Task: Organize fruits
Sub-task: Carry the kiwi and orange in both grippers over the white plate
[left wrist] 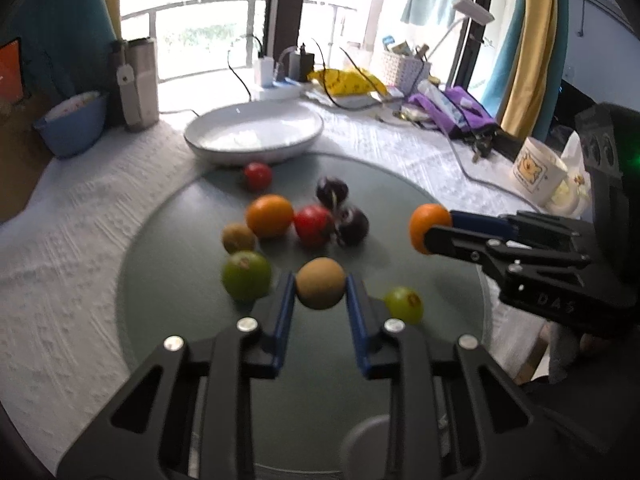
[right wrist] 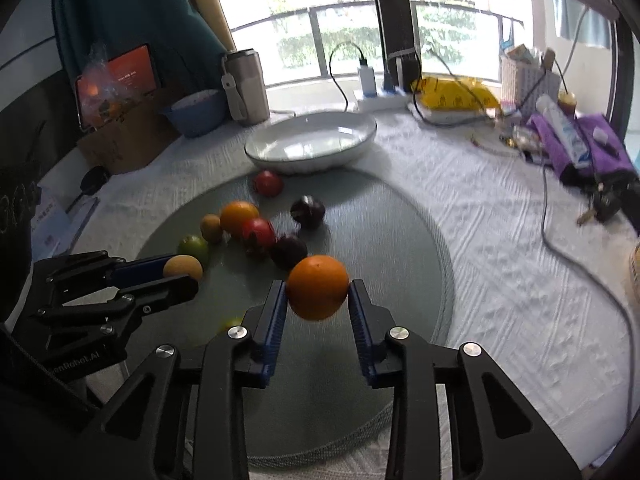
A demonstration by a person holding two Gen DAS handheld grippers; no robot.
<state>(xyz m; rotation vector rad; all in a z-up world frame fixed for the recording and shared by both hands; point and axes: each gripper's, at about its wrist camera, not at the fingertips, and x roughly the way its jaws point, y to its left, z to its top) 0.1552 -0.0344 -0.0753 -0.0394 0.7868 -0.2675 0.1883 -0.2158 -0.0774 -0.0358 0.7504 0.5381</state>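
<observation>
My left gripper (left wrist: 321,286) is shut on a brown kiwi (left wrist: 320,283), held above the grey round mat (left wrist: 420,280); it also shows in the right wrist view (right wrist: 182,272). My right gripper (right wrist: 317,292) is shut on an orange (right wrist: 317,287), also seen in the left wrist view (left wrist: 429,227). On the mat lie another orange (left wrist: 269,216), two red tomatoes (left wrist: 313,224), two dark plums (left wrist: 351,226), a second kiwi (left wrist: 238,238), a green fruit (left wrist: 246,275) and a small green fruit (left wrist: 405,304). An empty white bowl (left wrist: 256,132) stands behind the mat.
A blue bowl (left wrist: 72,124) and steel flask (left wrist: 138,84) stand at the back left. A power strip with cables (left wrist: 280,88), yellow bag (left wrist: 348,80), white basket (left wrist: 404,66), purple pouch (left wrist: 452,110) and mug (left wrist: 538,170) lie at the back right. A cardboard box (right wrist: 124,136) sits left.
</observation>
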